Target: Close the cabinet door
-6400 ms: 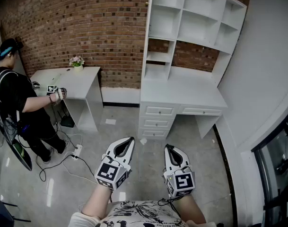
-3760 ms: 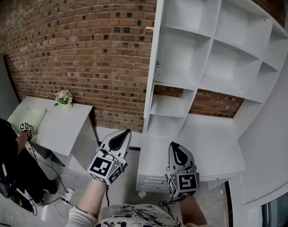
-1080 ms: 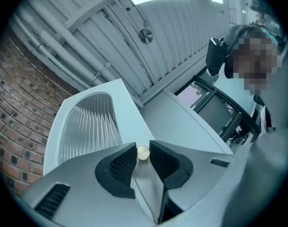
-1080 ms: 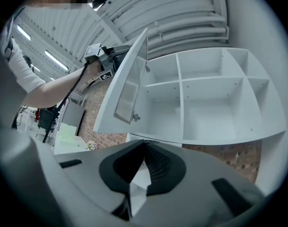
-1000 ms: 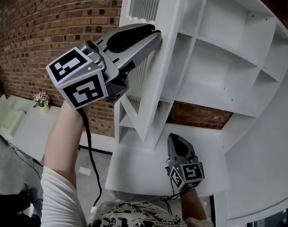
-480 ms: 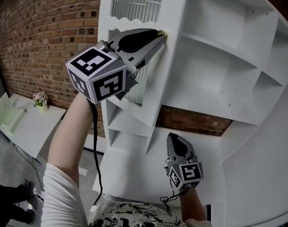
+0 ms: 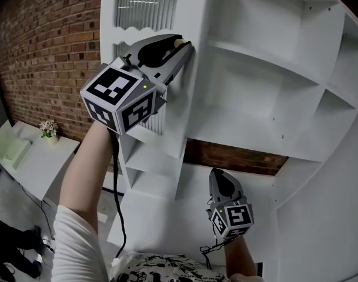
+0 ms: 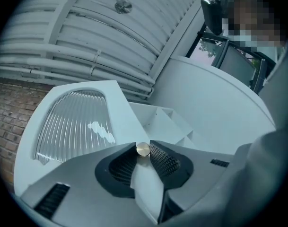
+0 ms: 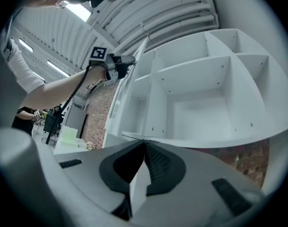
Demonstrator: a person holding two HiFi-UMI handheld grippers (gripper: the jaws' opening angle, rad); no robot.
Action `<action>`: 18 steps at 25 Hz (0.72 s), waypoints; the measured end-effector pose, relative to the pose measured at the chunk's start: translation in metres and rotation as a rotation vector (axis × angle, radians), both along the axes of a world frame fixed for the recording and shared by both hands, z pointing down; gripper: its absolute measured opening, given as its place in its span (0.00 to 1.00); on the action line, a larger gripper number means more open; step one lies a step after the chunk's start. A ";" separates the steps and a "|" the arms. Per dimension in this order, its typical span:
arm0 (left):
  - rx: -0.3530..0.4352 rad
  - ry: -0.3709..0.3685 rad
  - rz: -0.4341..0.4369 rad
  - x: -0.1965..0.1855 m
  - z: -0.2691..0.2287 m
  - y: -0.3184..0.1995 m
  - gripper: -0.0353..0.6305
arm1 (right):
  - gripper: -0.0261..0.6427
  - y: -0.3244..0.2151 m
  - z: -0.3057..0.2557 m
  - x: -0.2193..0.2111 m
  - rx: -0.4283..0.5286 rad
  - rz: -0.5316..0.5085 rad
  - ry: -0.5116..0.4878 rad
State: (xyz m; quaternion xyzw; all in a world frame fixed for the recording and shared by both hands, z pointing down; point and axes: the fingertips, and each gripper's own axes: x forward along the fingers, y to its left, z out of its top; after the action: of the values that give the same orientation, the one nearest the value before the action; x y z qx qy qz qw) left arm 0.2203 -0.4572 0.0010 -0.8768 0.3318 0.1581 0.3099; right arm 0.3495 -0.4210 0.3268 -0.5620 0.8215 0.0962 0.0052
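**Head view.**
- Left gripper (image 7: pixel 181 42): raised high and pinching the small brass knob (image 7: pixel 179 40) at its tips. The jaws have just been easing apart a little, with the knob between them.
- Cabinet door (image 7: pixel 187 98): white, with a ribbed glass pane (image 7: pixel 146 4) at the top. It stands out at an angle in front of the left column of the white shelf unit (image 7: pixel 267 87), with brick wall (image 7: pixel 49 51) to its left.
- Right gripper (image 7: pixel 217 173): held low over the desk top, well apart from the door and carrying nothing.

**Left gripper view.**
- The knob (image 8: pixel 143 149) sits between the two ribbed pads, and both tips appear to touch it.
- The glass pane (image 8: pixel 73 122) is to the left.
- Open shelf compartments show past the door's edge, so a gap remains.

**Right gripper view.**
- The right gripper's jaws are pressed together with nothing between them.
- The door (image 9: pixel 127 93) is seen edge-on and tilted away from the shelf unit's face, with the left gripper (image 9: pixel 121 63) at its upper part.

**Progress (judged).**
- Done: the knob is gripped and the door looks partly swung in.
- Left: swing the door flush with the frame, then release the knob.
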 end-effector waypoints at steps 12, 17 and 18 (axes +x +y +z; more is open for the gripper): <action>0.025 -0.005 -0.098 0.015 0.004 -0.034 0.21 | 0.05 -0.028 0.013 0.008 -0.022 -0.022 0.018; 0.055 -0.012 -0.140 0.026 0.002 -0.050 0.21 | 0.05 -0.041 0.014 0.021 -0.025 -0.001 0.012; 0.060 -0.010 -0.146 0.027 0.002 -0.052 0.21 | 0.05 -0.043 0.014 0.022 -0.026 0.001 0.011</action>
State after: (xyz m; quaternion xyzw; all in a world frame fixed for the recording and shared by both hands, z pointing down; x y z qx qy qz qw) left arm 0.2476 -0.5097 0.0026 -0.8414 0.3884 0.1406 0.3485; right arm 0.3716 -0.4639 0.3407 -0.5618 0.8225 0.0886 -0.0067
